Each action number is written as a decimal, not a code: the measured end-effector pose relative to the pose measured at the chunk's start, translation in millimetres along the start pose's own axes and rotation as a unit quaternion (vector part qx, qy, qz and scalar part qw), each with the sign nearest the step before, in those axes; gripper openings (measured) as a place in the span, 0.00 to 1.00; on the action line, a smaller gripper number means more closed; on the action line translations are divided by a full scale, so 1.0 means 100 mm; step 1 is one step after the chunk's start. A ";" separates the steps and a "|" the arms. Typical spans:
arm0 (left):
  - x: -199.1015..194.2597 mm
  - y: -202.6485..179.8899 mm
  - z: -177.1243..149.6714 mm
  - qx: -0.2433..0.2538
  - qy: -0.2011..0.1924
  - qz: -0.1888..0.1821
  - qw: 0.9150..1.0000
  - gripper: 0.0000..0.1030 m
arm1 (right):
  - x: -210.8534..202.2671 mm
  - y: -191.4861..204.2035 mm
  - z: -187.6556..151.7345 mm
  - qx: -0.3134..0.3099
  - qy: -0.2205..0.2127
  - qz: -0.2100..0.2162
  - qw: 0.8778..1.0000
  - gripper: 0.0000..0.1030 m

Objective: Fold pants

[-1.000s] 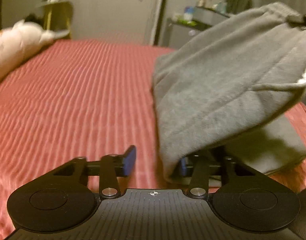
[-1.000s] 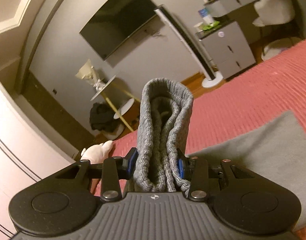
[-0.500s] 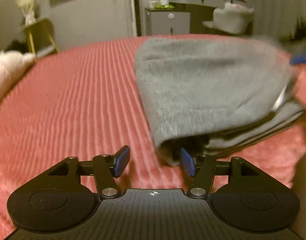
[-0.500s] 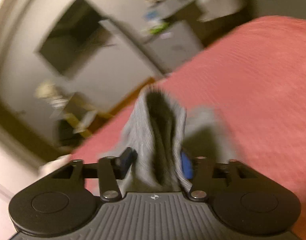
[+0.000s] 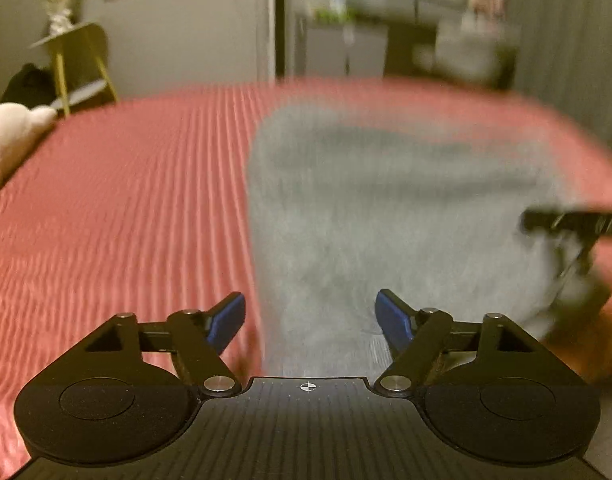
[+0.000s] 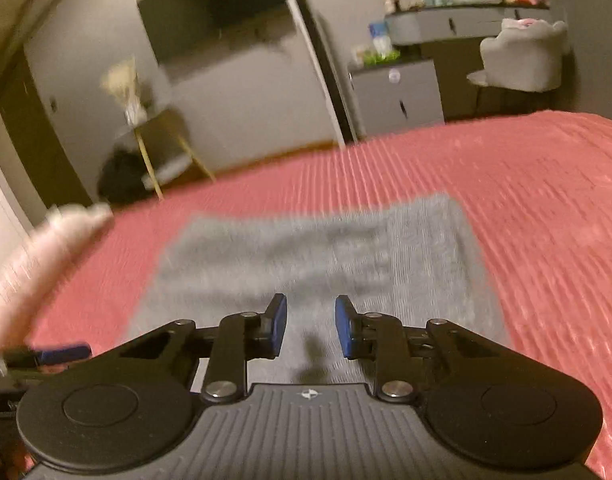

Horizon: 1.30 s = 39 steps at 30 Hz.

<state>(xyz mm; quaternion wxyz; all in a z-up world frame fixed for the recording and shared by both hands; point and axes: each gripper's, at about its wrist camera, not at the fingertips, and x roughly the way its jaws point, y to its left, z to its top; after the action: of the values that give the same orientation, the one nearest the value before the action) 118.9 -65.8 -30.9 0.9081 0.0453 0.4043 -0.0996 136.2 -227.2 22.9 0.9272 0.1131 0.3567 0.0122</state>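
Observation:
The grey pants [image 5: 386, 208] lie folded into a flat block on the red ribbed bedspread [image 5: 126, 200]. My left gripper [image 5: 310, 316] hovers at their near left edge. Its jaws are opening wide, and the cloth lies below them, untouched by the pads. In the right wrist view the pants [image 6: 314, 252] spread flat ahead of my right gripper [image 6: 311, 326]. Its jaws are closing to a narrow gap with nothing between the blue pads. The right gripper shows blurred at the right edge of the left wrist view [image 5: 574, 240].
A white plush toy [image 5: 10, 136] lies at the bed's left side. Beyond the bed stand a yellow-legged side table [image 5: 74, 52], a grey cabinet [image 6: 398, 96] and a padded chair [image 6: 526, 60]. A dark screen [image 6: 214, 20] hangs on the wall.
My right gripper came down with the raised pants end, let it go, and its jaws narrowed. The left gripper released the fold and opened wider. The pants now lie flat.

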 end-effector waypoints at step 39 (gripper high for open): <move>0.32 0.59 0.27 -0.088 0.024 -0.048 0.995 1.00 | -0.41 -1.23 0.01 0.201 -0.004 0.074 0.977 0.84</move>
<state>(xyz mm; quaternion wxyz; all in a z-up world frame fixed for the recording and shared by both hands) 172.1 -17.2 -36.4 0.8926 -0.0515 0.4353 -0.1058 99.1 -351.7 23.7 0.8838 0.3228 0.3387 0.0082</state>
